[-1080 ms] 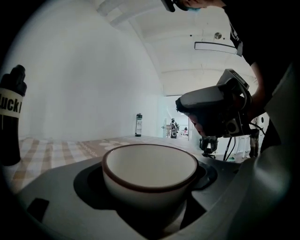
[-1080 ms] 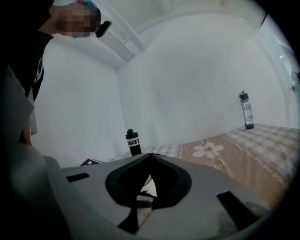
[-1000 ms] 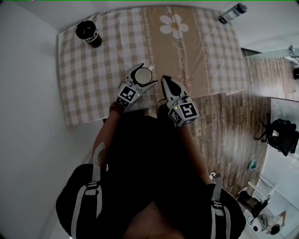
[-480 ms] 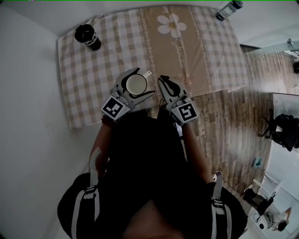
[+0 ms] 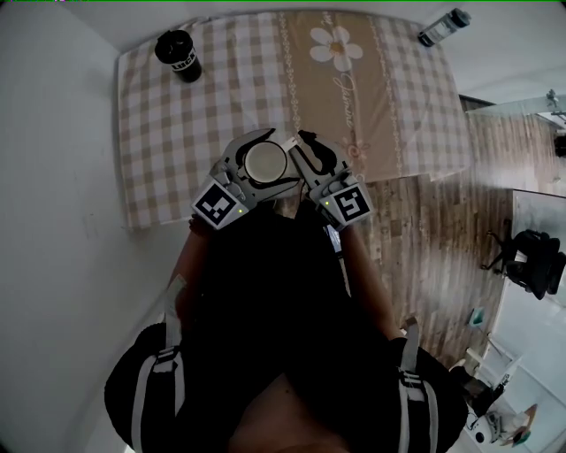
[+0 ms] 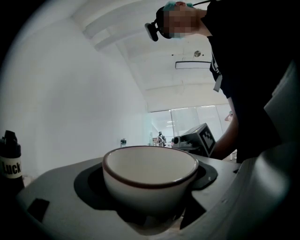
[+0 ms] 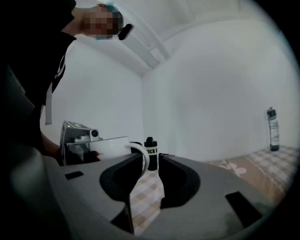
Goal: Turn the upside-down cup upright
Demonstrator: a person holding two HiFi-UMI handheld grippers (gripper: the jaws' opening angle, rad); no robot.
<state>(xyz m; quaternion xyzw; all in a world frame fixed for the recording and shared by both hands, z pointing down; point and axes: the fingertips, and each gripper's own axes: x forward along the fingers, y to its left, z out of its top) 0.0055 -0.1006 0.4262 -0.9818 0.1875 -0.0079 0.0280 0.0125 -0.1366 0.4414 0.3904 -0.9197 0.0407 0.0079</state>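
Lifted since a second ago, the cup now hangs above the near edge of the table, mouth up, carried in our left hand-held gripper. Its jaws stand wide and clamp the bowl from both sides, which we judge keeps the cup level now that it is upright. Our right hand-held gripper, at 3 o'clock of the cup, has just been opening: its jaws are a narrow way apart, with the handle at the mouth of the gap and not pinched; we take it to be letting go. Farther off, a black bottle stands at 11 o'clock and a second bottle at 1 o'clock
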